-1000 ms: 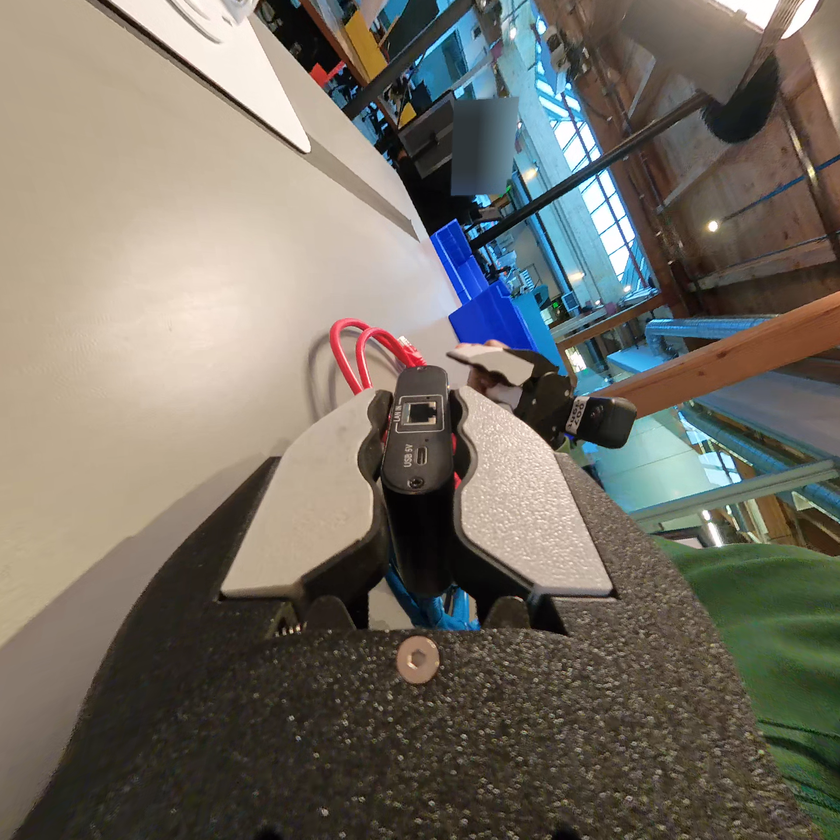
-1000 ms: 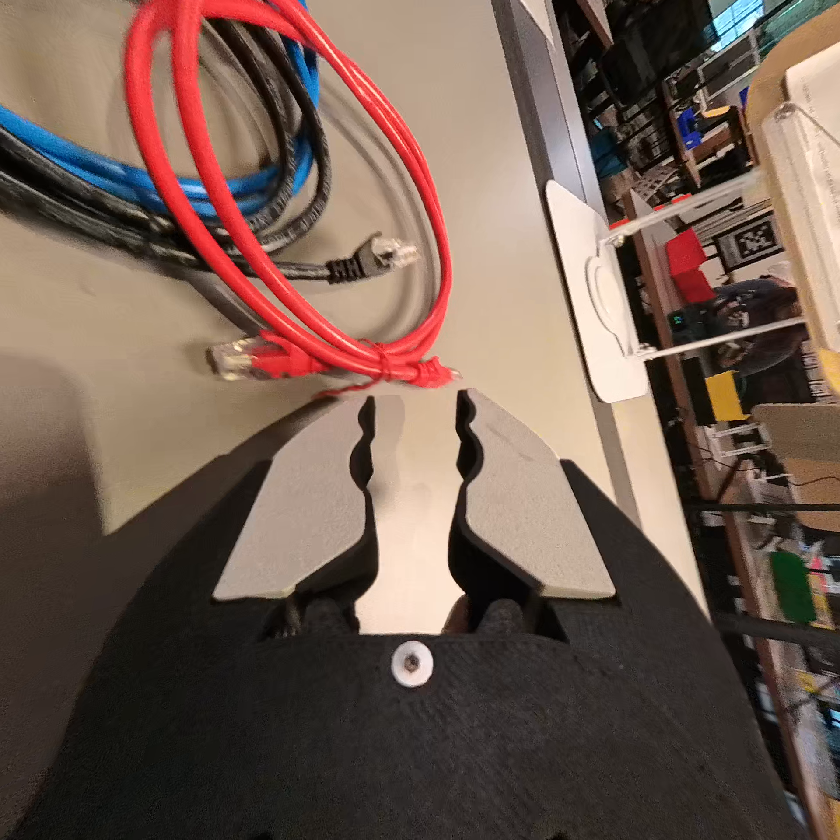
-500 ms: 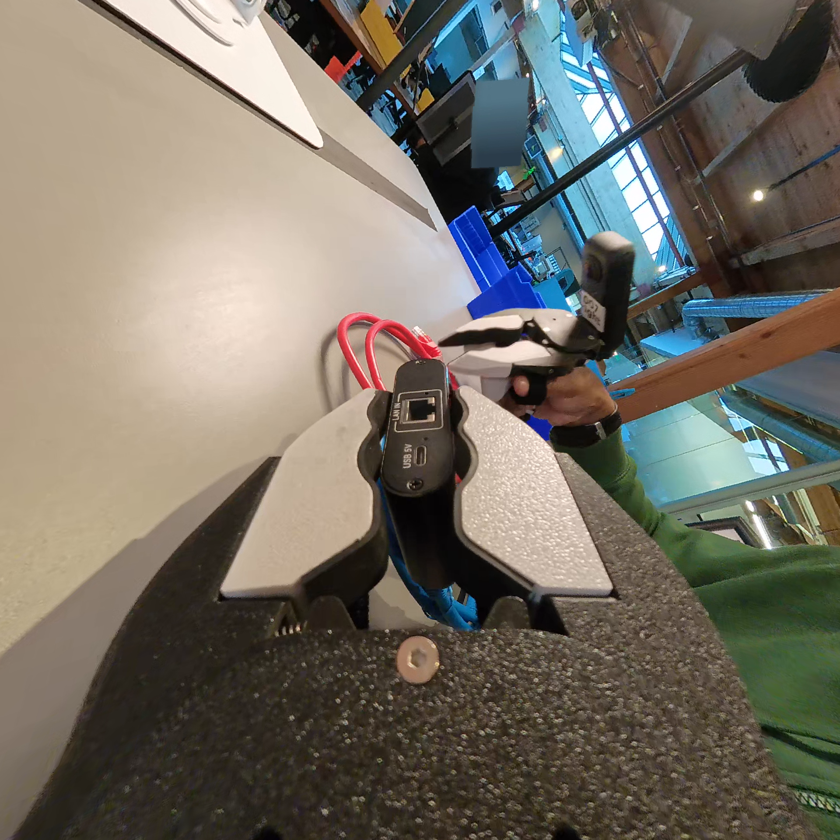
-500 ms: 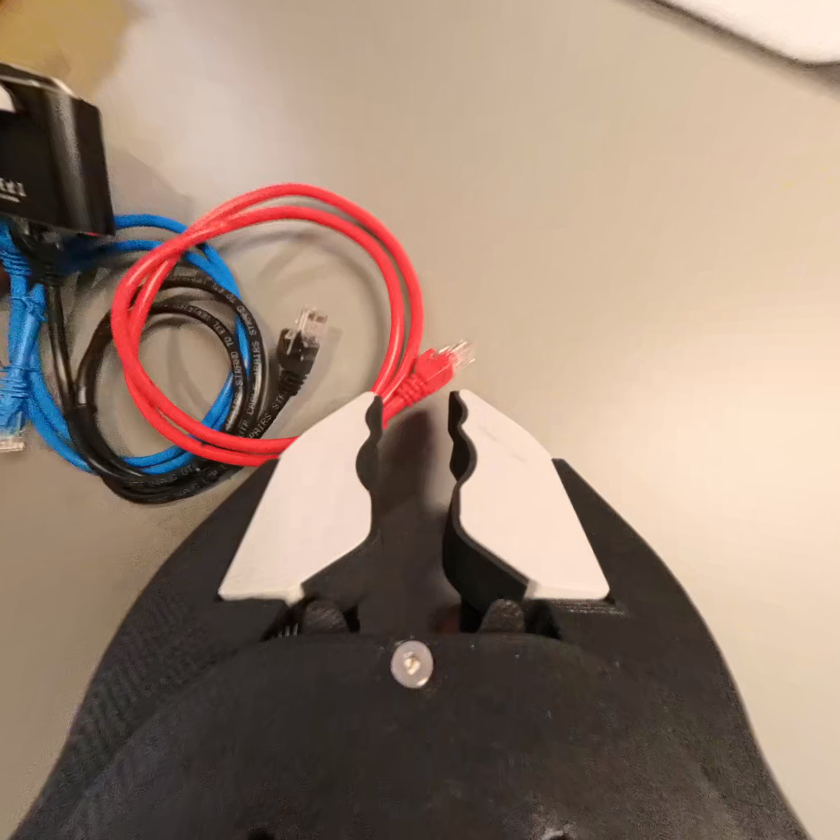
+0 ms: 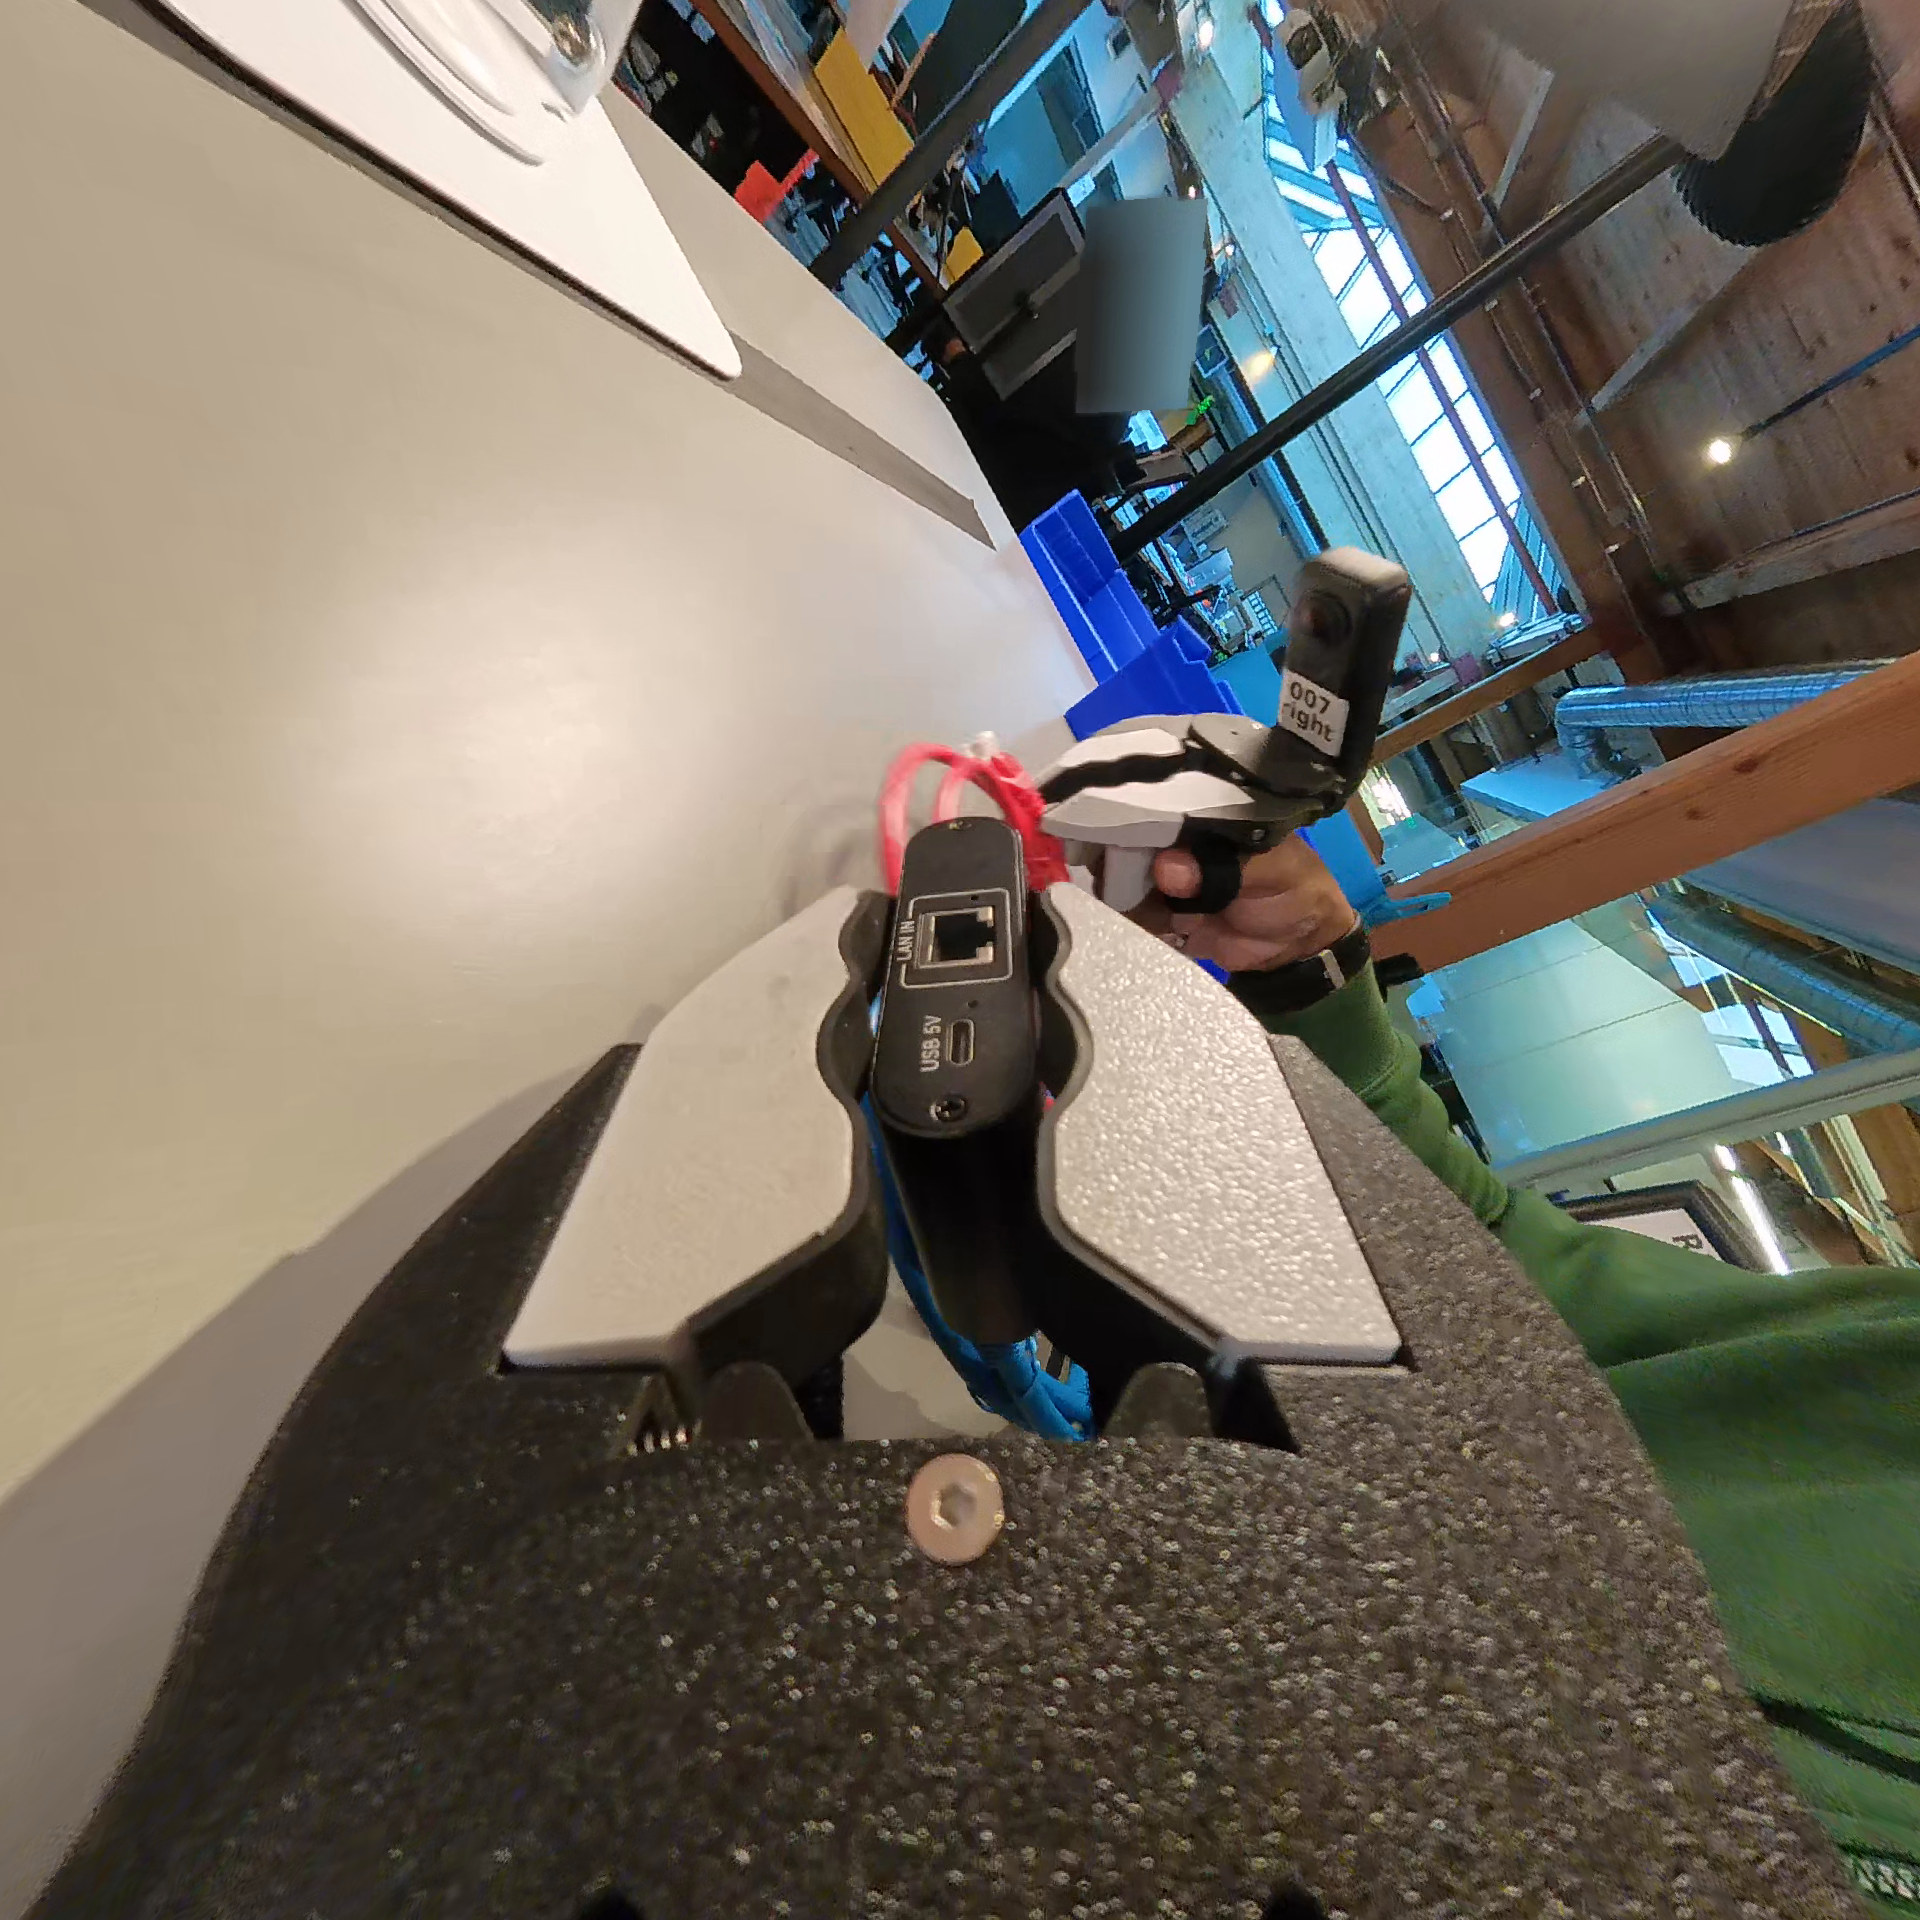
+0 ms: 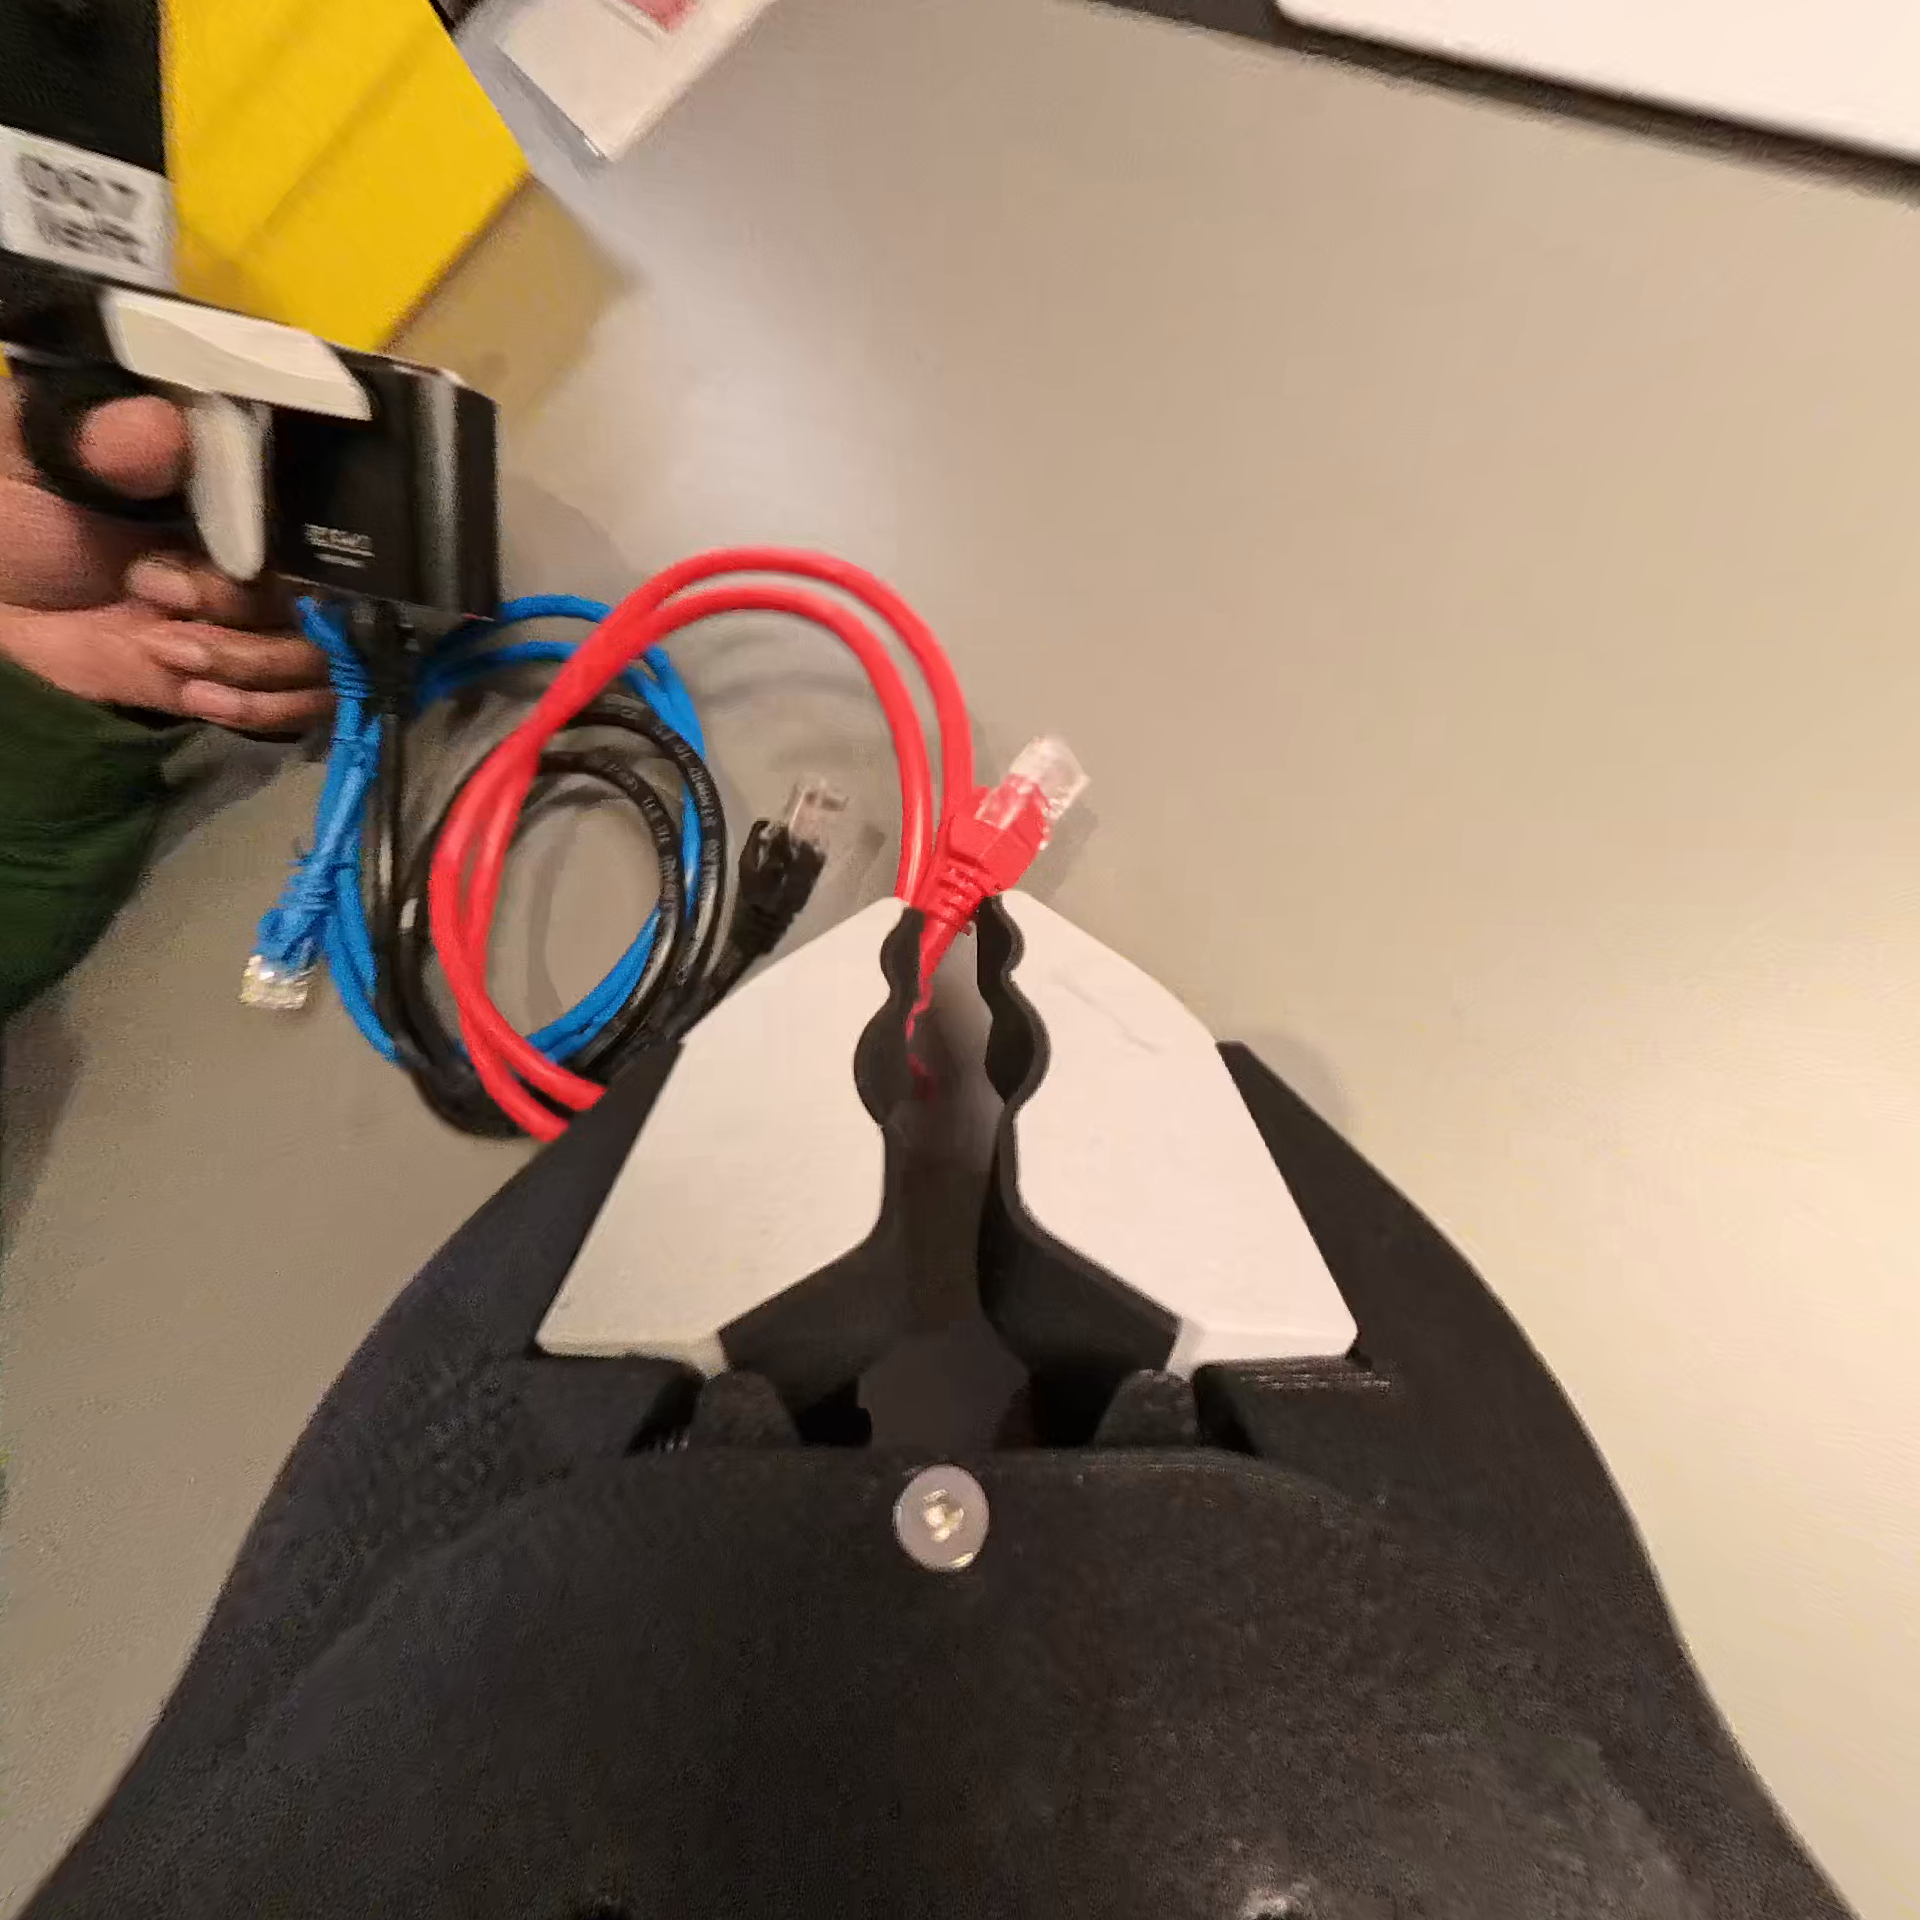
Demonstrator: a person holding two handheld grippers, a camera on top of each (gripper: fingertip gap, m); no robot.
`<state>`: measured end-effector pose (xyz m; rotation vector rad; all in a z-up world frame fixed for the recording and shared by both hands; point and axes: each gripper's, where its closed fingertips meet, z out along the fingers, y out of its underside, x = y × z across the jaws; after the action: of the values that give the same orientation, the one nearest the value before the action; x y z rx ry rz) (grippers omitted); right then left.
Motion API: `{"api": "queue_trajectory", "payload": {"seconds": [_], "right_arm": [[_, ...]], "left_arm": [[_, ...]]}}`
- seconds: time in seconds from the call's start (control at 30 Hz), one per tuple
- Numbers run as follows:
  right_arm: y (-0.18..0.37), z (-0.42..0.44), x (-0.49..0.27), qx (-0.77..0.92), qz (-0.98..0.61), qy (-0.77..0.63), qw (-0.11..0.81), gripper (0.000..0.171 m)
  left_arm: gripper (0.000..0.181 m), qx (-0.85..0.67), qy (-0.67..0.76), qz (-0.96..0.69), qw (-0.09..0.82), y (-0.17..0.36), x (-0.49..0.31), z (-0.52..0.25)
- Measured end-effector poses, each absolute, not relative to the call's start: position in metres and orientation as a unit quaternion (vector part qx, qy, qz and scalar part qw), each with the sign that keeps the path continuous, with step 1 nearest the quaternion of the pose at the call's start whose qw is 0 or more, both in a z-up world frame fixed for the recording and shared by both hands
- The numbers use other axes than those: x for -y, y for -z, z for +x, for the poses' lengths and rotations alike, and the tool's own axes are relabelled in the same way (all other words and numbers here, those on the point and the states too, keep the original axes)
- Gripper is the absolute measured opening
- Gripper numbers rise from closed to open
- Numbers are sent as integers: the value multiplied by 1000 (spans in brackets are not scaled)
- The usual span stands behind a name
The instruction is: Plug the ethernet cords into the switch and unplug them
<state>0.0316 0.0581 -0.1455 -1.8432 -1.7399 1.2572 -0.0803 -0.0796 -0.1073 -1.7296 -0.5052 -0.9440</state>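
Note:
My left gripper (image 5: 951, 914) is shut on a small black switch (image 5: 961, 987), held up with an empty port on its end facing the camera. The switch also shows in the right wrist view (image 6: 384, 499), where blue and black cords hang from its underside. My right gripper (image 6: 951, 909) is shut on the red cord (image 6: 727, 592) just behind its plug (image 6: 1013, 821), which points up and away. The red cord's loop trails left over the coil. The right gripper also shows in the left wrist view (image 5: 1049, 805), just beyond the switch.
A blue cord (image 6: 343, 800) and a black cord (image 6: 665, 810) lie coiled on the grey table (image 6: 1455, 623), with a loose black plug (image 6: 790, 842) and a loose blue plug (image 6: 275, 977). A white flat base (image 5: 468, 156) lies farther along the table. A yellow object (image 6: 332, 156) stands at the back left. The gap from one gripper's tips to the other's is roughly 20 centimeters.
My right gripper has closed on the red cord behind its plug and lifted it off the table. The left gripper has kept hold of the switch and shifted only slightly.

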Motion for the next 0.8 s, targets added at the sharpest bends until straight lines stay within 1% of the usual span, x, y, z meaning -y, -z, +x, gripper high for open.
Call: {"api": "queue_trajectory", "payload": {"seconds": [0.03,0.13,0.2,0.3,0.4,0.47,0.6,0.73,0.8], "right_arm": [[138,36,-61,605,-635,-454,159,9],[112,51,-66,597,-601,-502,175,6],[99,59,-69,583,-589,-531,176,0],[91,64,-67,570,-580,-558,167,0],[105,60,-66,596,-592,-510,185,0],[113,56,-69,622,-595,-458,220,0],[126,52,-57,706,-549,-352,277,9],[147,52,-42,767,-512,-277,270,20],[158,53,-48,773,-520,-245,267,21]], "left_arm": [[28,212,390,-723,529,106,81,-84],[28,224,362,-715,555,97,87,-102],[27,234,332,-694,595,84,92,-121],[28,235,292,-645,666,57,102,-141],[28,233,286,-623,690,47,106,-144],[28,236,291,-621,688,49,104,-142],[28,233,307,-625,679,54,100,-135],[28,225,314,-630,674,56,97,-128],[28,221,320,-632,670,56,95,-125]]}}
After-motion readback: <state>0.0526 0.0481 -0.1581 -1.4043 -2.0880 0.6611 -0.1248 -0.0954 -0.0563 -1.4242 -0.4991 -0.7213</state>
